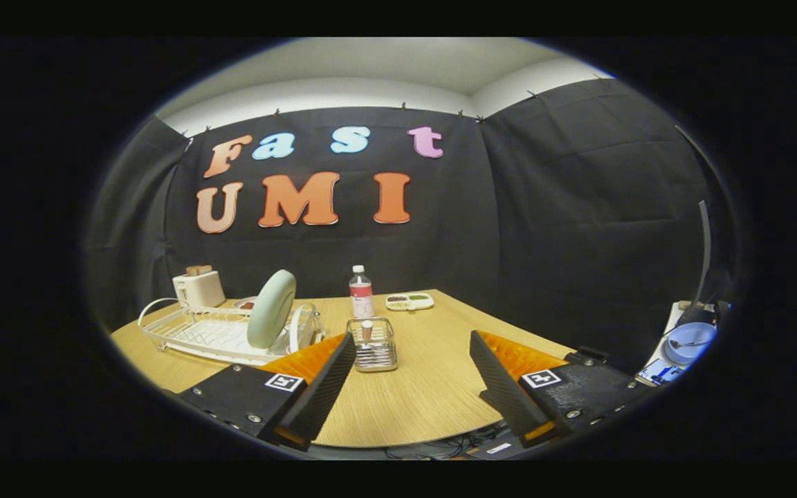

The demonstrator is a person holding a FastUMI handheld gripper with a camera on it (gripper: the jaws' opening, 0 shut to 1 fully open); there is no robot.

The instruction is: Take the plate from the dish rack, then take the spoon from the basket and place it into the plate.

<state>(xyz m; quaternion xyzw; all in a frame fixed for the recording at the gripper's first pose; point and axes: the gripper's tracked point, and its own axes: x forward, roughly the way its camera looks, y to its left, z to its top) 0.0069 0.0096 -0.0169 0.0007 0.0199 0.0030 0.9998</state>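
Wooden table [433, 387] lies under the gripper [412, 387], fingers spread wide, empty (level, aimed forward); basket [372, 346] just ahead, plate [271, 308] upright left of it.

Plate [271, 308] upright in dish rack [184, 330]

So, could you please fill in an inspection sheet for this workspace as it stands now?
Surface: wooden table, bare between the fingers.
Job's things: pale green plate upright in white dish rack; spoon standing in wire basket, just ahead of the fingers.
Clutter: toaster behind the rack; water bottle; divided tray at the far edge.
Grippers: tool open, holding nothing.
Cables: dark cables below the near table edge.
Surroundings: black cloth wall; blue bowl off to the side.
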